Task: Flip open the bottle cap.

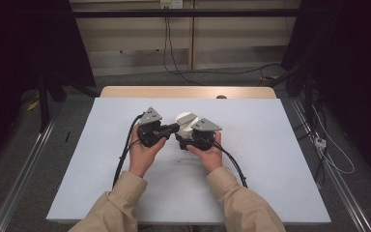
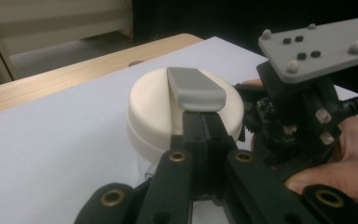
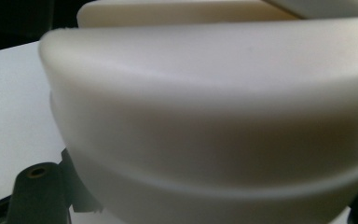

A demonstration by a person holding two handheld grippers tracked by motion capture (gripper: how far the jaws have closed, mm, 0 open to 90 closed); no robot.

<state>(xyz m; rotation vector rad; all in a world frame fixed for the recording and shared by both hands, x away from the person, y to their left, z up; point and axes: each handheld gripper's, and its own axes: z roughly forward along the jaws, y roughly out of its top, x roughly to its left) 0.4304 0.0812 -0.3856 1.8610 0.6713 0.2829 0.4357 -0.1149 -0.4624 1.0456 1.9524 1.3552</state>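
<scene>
Jar (image 1: 187,126) at table (image 1: 270,159) centre, between both grippers. Left gripper (image 2: 204,122) clenched, jaws together just under the grey lid handle (image 2: 196,87). Right gripper (image 1: 199,135) pressed against jar's right side; grip cannot be told. Risk, I judge: prying upward could tip the jar if right hold slips. Forearms converge from near edge.

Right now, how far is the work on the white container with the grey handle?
Done: both grippers have reached the white container. In hand: the left gripper, jaws together, pinches the grey handle on the lid, while the right gripper is pressed against the container's side. Left: the lid is still seated.
</scene>
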